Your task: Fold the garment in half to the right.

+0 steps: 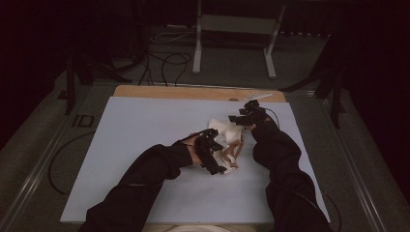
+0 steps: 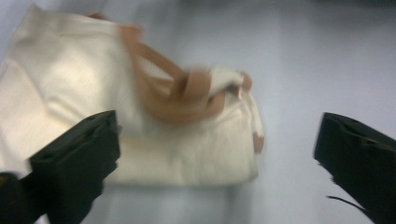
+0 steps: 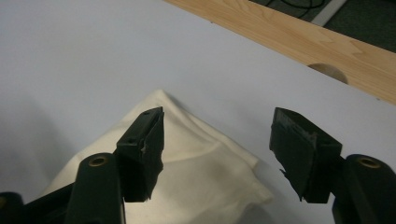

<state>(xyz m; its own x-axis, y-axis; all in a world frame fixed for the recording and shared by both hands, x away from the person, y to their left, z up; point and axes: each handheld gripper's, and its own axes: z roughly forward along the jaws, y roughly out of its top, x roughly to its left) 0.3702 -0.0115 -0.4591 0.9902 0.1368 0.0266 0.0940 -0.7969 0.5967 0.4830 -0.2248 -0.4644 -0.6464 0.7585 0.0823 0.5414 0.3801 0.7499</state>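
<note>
A: Both sets of jaws stand spread, nothing pinched. Our left gripper (image 2: 215, 154) hangs over the folded cream tote bag (image 2: 70, 93) and its tan straps (image 2: 173, 93); our right gripper (image 3: 217, 140) hangs over the bag's far corner.

B: So we judge a fold just released. The bag lies right of the counter's (image 1: 135, 130) middle; next we'd re-grip an edge.

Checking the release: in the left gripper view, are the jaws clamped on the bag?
No, the left gripper stands wide open above the cream bag, with neither jaw pressing on the cloth.
</note>
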